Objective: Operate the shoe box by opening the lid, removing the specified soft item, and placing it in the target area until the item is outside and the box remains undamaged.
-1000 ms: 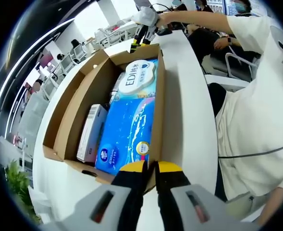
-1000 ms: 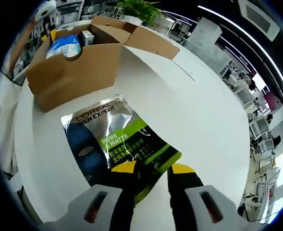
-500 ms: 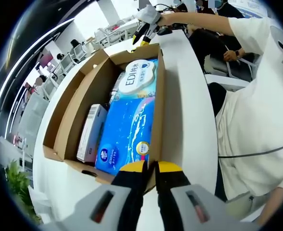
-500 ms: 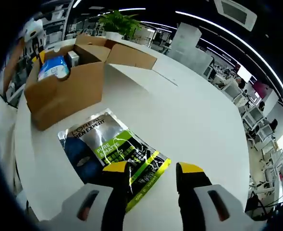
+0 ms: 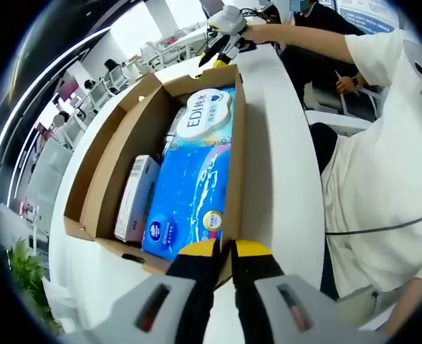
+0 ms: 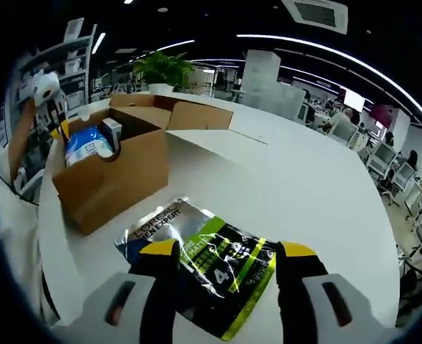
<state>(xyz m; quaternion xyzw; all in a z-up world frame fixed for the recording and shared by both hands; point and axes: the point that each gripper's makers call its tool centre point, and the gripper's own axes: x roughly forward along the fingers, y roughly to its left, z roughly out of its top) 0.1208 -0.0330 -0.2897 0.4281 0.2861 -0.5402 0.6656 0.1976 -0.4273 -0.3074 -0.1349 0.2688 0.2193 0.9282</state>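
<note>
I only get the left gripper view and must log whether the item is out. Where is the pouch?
Observer: The pouch lies flat on the table, outside the box.
Operator: Is the right claw holding it?
Observer: No. The right claw is open, its jaws spread wide over the pouch's near part.
Operator: Does the pouch touch the box?
Observer: No, a strip of bare table shows between them.
</note>
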